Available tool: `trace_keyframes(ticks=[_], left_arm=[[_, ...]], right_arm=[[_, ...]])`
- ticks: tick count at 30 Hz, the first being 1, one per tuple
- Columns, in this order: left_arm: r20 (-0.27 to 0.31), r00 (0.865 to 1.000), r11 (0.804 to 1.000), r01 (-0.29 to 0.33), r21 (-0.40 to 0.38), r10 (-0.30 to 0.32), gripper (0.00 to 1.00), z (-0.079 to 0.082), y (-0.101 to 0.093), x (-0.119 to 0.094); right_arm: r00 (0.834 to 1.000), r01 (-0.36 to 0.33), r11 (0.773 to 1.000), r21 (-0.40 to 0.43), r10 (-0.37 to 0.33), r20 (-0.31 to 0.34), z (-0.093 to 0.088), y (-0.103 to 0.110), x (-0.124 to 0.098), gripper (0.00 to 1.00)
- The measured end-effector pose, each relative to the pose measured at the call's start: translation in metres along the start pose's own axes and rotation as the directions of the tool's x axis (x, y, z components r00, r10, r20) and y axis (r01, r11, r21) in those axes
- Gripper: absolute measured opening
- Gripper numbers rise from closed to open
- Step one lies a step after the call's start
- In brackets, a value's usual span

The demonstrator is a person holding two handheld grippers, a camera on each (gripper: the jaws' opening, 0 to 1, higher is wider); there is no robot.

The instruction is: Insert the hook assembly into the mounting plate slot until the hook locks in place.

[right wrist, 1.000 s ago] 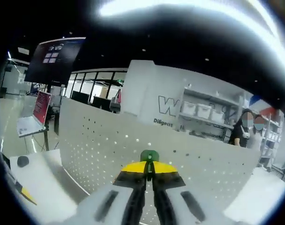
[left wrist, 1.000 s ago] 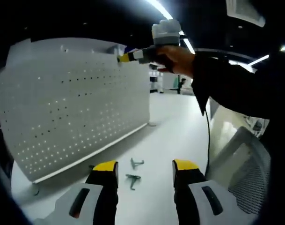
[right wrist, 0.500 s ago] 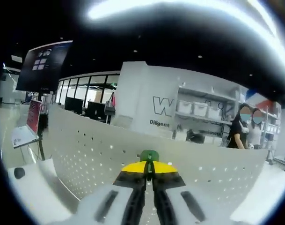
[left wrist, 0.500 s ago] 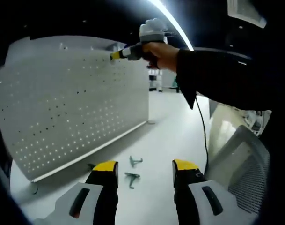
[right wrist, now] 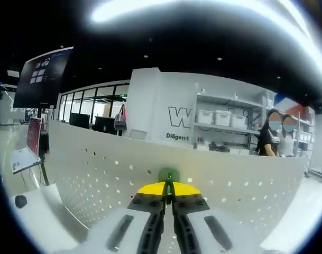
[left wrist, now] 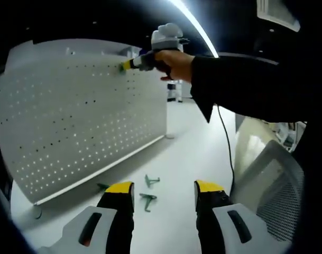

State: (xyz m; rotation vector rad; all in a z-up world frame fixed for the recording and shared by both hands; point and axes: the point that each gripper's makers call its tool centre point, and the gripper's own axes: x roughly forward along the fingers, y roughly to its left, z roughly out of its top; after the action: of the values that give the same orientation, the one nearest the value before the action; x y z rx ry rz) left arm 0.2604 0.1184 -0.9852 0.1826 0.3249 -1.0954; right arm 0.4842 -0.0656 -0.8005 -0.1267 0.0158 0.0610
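My right gripper pinches the green hook against the pegboard near its top edge. My left gripper hangs wide over loose hooks on the bench.

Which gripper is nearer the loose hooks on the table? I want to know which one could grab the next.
Left. The left gripper hangs open just above the loose hooks on the table. The right gripper is up by the pegboard's top, shut on a green hook.
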Motion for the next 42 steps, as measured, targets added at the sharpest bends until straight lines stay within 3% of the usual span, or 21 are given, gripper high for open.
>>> trace_keyframes(ticks=[8, 11, 16, 18, 21, 32, 37, 42], left_arm=[[-0.007, 1.000, 1.000, 0.001, -0.001, -0.001, 0.46, -0.002, 0.000, 0.001], [-0.011, 1.000, 1.000, 0.001, -0.002, -0.001, 0.46, -0.002, 0.000, 0.001], [-0.015, 1.000, 1.000, 0.004, -0.003, -0.004, 0.46, -0.003, 0.000, 0.002], [-0.016, 1.000, 1.000, 0.005, -0.002, -0.005, 0.46, -0.004, 0.000, 0.002], [-0.016, 1.000, 1.000, 0.003, -0.003, -0.003, 0.46, -0.004, 0.000, 0.002], [-0.014, 1.000, 1.000, 0.005, -0.002, -0.005, 0.46, -0.003, 0.000, 0.002], [-0.015, 1.000, 1.000, 0.003, -0.001, -0.003, 0.46, -0.003, 0.000, 0.002], [-0.013, 1.000, 1.000, 0.000, 0.000, 0.000, 0.46, -0.003, 0.001, 0.001]], right_arm=[[1.000, 0.007, 1.000, -0.012, -0.007, -0.004, -0.004, 0.001, 0.004, 0.01], [1.000, 0.022, 0.997, -0.079, -0.023, -0.008, -0.004, 0.002, 0.006, 0.01], [0.997, 0.062, 0.972, -0.225, -0.070, -0.028, -0.005, 0.001, 0.007, 0.02], [0.994, 0.086, 0.945, -0.315, -0.105, -0.044, -0.006, 0.003, 0.009, 0.02], [0.990, 0.112, 0.920, -0.375, -0.137, -0.041, -0.008, 0.004, 0.011, 0.03], [0.996, 0.069, 0.969, -0.236, -0.079, -0.033, -0.009, 0.001, 0.007, 0.03], [0.996, 0.066, 0.980, -0.186, -0.075, -0.041, -0.016, -0.003, -0.003, 0.07], [0.997, 0.042, 0.989, -0.141, -0.051, -0.065, -0.035, 0.000, -0.024, 0.08]])
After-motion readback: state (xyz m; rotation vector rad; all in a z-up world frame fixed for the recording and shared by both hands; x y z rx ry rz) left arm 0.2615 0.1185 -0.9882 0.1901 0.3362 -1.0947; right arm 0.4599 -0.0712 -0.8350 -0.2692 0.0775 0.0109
